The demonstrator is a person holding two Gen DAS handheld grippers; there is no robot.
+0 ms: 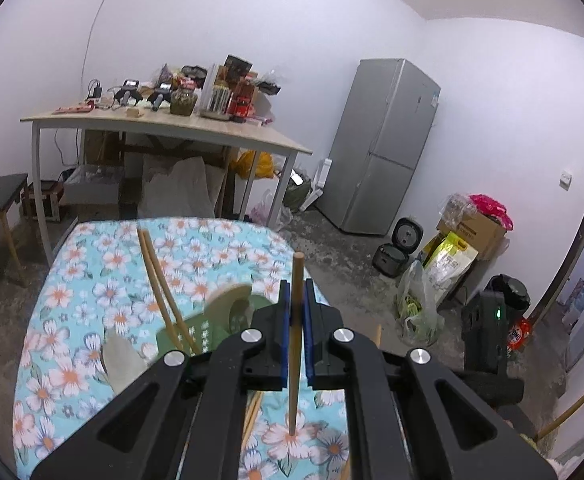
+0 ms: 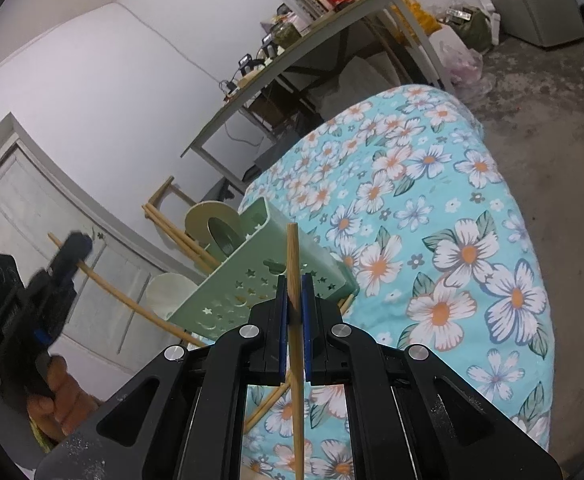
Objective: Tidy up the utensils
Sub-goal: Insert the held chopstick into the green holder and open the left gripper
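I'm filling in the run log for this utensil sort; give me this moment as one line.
left gripper: shut on chopstick | right gripper: shut on second chopstick | green utensil caddy: on floral cloth, two chopsticks inside

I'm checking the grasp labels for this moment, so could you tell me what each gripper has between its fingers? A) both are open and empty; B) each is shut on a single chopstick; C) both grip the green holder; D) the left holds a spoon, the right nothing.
B: the left gripper pinches one chopstick, and the right gripper pinches another chopstick.
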